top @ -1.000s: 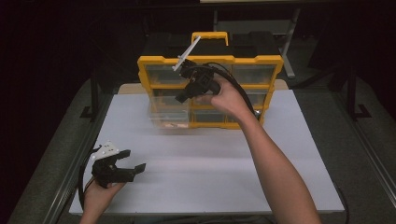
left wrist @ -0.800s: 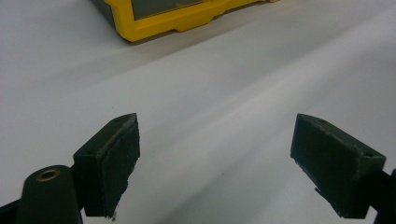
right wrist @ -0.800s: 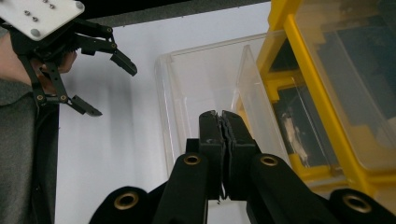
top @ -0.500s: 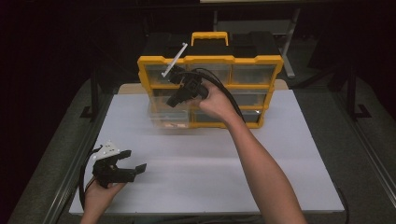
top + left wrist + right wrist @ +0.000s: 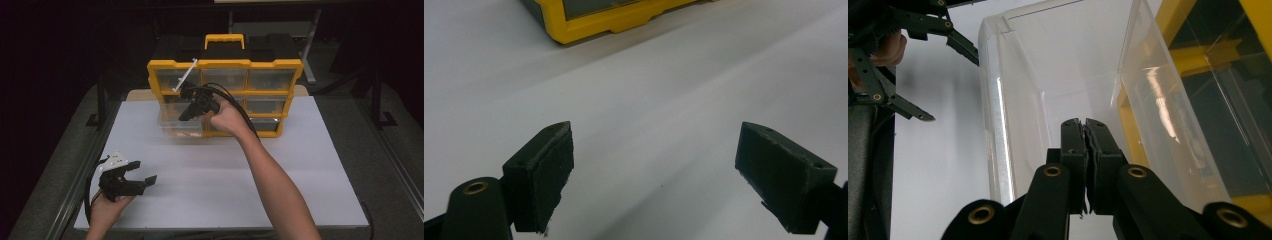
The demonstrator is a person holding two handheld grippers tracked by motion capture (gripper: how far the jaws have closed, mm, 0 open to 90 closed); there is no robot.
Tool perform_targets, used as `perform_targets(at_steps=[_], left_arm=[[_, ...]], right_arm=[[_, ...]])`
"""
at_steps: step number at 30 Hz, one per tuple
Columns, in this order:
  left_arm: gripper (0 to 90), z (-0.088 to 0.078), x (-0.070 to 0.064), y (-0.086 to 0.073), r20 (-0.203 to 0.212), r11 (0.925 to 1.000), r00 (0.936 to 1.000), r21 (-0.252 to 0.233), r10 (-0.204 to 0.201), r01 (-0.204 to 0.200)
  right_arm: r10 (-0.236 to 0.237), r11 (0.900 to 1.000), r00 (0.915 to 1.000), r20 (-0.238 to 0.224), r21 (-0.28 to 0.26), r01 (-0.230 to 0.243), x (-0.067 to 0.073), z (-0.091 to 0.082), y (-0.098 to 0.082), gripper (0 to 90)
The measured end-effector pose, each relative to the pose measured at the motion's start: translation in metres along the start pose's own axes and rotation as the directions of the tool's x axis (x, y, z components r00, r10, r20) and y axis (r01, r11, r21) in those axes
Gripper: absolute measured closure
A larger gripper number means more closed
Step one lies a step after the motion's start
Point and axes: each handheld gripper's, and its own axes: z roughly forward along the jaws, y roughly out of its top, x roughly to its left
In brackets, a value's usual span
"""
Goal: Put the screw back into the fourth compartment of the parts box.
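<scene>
Two grippers are at work over a white table [image 5: 300, 165]. Nearest, at the table's front left corner, the left gripper [image 5: 142, 177] is held low by a hand [image 5: 107, 207], apparently parked clear of the work. Its jaws stand wide apart with nothing between them; in the left gripper view only bare table shows between the pads [image 5: 549, 175], and the organizer's yellow base lies further off.

Further in, the right forearm [image 5: 280, 185] reaches across the middle of the table to the right gripper [image 5: 184, 116], which is pointed down and to the left at a clear drawer [image 5: 181, 122]. The drawer is pulled partly out of the lower left of the organizer [image 5: 225, 65], probably so that its inside can be reached from above. In the right gripper view the jaws are pressed together above the open drawer [image 5: 1058, 75]. Nothing can be made out between the pads [image 5: 1073, 145]; whether something very small is pinched cannot be told. What the drawer holds cannot be made out either.

Farthest back, the organizer stands upright at the far edge of the table, its drawer fronts turned toward the person for access.
</scene>
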Motion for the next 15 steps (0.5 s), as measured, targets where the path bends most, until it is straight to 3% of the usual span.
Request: perform_targets(at_steps=[2,7,15], left_arm=[[15.6,0.000,0.001,0.000,0.000,1.0000,1.0000,-0.001,0.007,-0.007],[15.6,0.000,0.001,0.000,0.000,1.0000,1.0000,-0.003,0.007,-0.007],[15.6,0.001,-0.001,0.000,-0.001,0.9999,1.0000,-0.010,-0.009,0.009]], right_arm=[[0.002,1.000,1.0000,0.008,-0.006,-0.002,0.000,0.000,0.000,81.3],[0.004,1.000,0.9999,0.014,-0.026,-0.004,0.001,-0.009,0.000,80.1],[0.006,0.997,0.9987,0.050,-0.072,-0.002,0.004,-0.038,-0.006,72.3]])
